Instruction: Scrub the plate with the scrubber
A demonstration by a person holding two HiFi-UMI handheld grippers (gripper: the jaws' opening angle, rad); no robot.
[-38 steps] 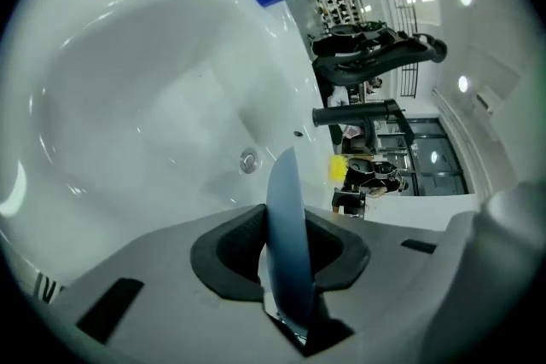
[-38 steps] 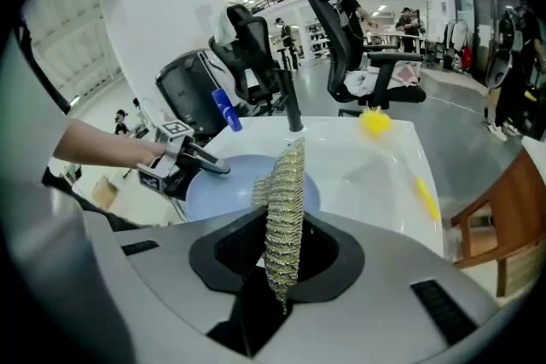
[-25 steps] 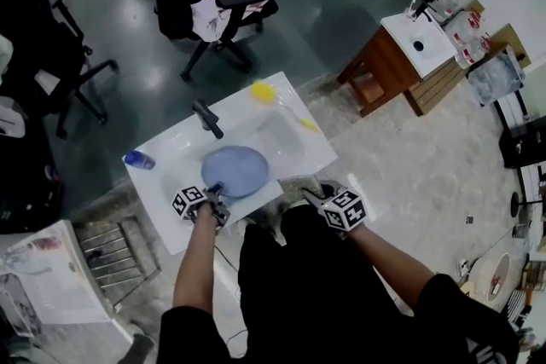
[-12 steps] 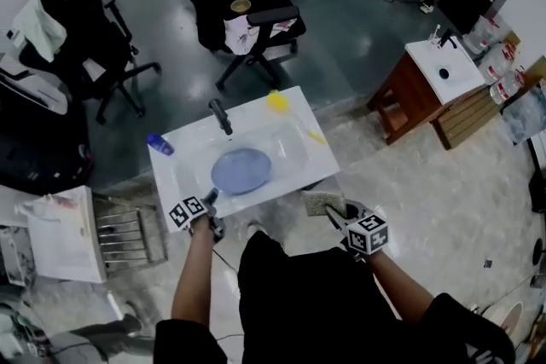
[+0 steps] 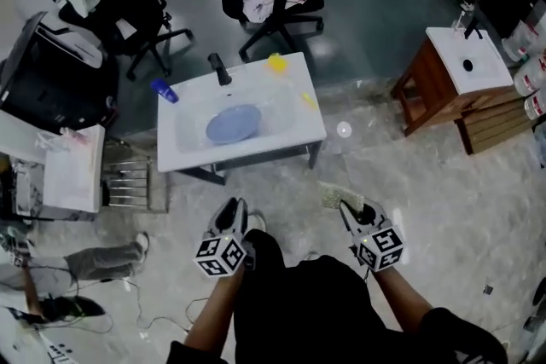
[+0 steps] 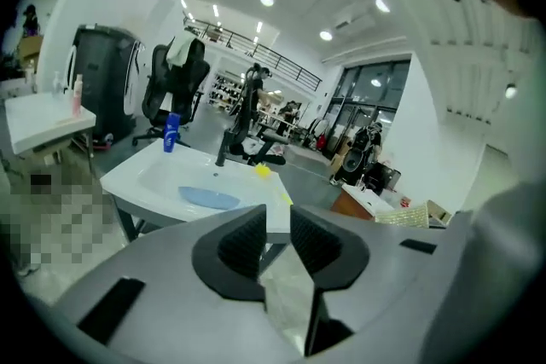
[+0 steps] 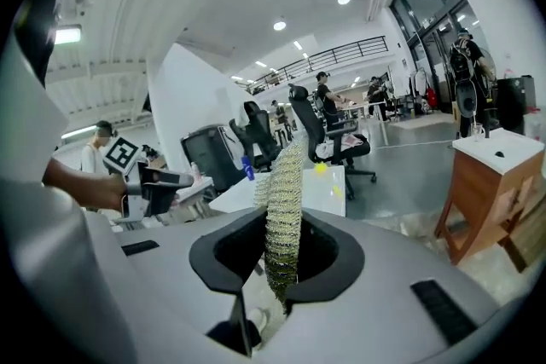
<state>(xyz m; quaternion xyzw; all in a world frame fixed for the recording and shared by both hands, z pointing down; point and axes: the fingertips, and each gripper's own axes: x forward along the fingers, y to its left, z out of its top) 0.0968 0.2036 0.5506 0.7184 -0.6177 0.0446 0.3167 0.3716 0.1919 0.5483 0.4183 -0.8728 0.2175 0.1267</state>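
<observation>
Mesh scrubber (image 7: 281, 183) sits clamped in right gripper (image 7: 279, 256). Left gripper (image 6: 278, 236), jaws just narrowed, is empty. Plate (image 5: 233, 123) lies in sink (image 5: 286, 142), well ahead of both. Judged: scrubbing not under way; next, carry scrubber forward onto plate.

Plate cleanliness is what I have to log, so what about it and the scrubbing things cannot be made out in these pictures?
Plate: too small in the head view, a thin sliver seen edge-on in the left gripper view; clean or dirty, cannot tell.
Scrubber: edge-on in the right gripper view, flat faces hidden; tiny in the head view.
Blue bottle on the sink: label too small in both views.
</observation>
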